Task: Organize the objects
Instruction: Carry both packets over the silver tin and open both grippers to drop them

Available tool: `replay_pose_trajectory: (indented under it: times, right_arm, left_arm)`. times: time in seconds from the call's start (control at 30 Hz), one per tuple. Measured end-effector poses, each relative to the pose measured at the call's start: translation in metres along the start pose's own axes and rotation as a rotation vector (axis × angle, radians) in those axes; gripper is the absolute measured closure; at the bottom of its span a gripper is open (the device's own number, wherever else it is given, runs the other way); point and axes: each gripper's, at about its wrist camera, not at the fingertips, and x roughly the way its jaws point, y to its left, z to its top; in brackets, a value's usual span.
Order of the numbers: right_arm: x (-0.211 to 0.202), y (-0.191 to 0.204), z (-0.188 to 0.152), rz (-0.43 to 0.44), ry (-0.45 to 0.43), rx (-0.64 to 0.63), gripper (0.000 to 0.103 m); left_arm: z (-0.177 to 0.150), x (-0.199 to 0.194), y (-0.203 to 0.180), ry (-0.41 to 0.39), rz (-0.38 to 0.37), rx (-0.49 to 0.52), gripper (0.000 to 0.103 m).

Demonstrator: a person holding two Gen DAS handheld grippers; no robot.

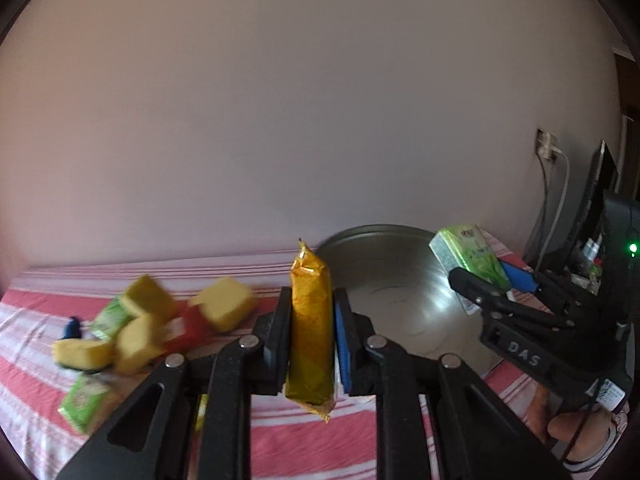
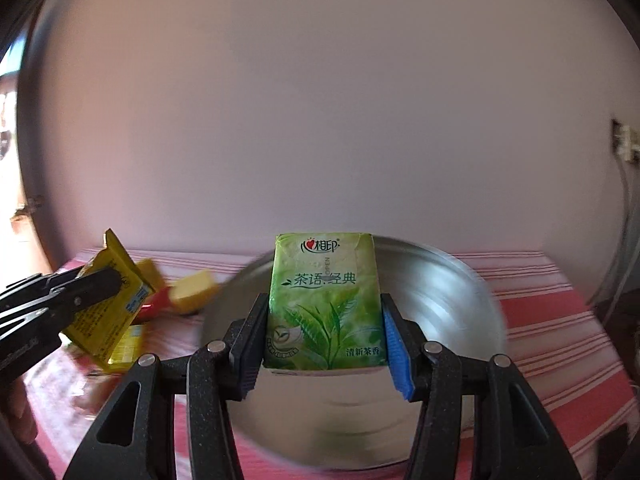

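While we hold both loads clear of the striped cloth, left gripper is clamped tight on the yellow snack packet, edge-on and upright. Right gripper is part-open, pads pressing the green tissue pack, above the steel bowl. Yellow blocks lie piled to the left.
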Motion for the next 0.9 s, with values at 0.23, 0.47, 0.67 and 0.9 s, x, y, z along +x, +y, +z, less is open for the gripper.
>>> replay_pose_trajectory:
  times: [0.23,0.47,0.67,0.9]
  right_arm:
    - [0.017,-0.036,-0.001,-0.102,0.041,0.024,0.048]
    - [0.025,-0.047,-0.004,-0.155,0.063,0.003,0.048]
    - [0.026,-0.044,-0.005,-0.166,0.077,-0.003,0.048]
    - [0.039,-0.051,-0.006,-0.174,0.098,-0.012,0.048]
  left_arm:
    - [0.004,0.039,-0.043,0.040,-0.042,0.015,0.086]
    - [0.001,0.064,-0.062,0.080,-0.055,0.005,0.086]
    - [-0.005,0.078,-0.063,0.100,-0.053,-0.008,0.086]
    - [-0.009,0.084,-0.062,0.110,-0.036,-0.008,0.086]
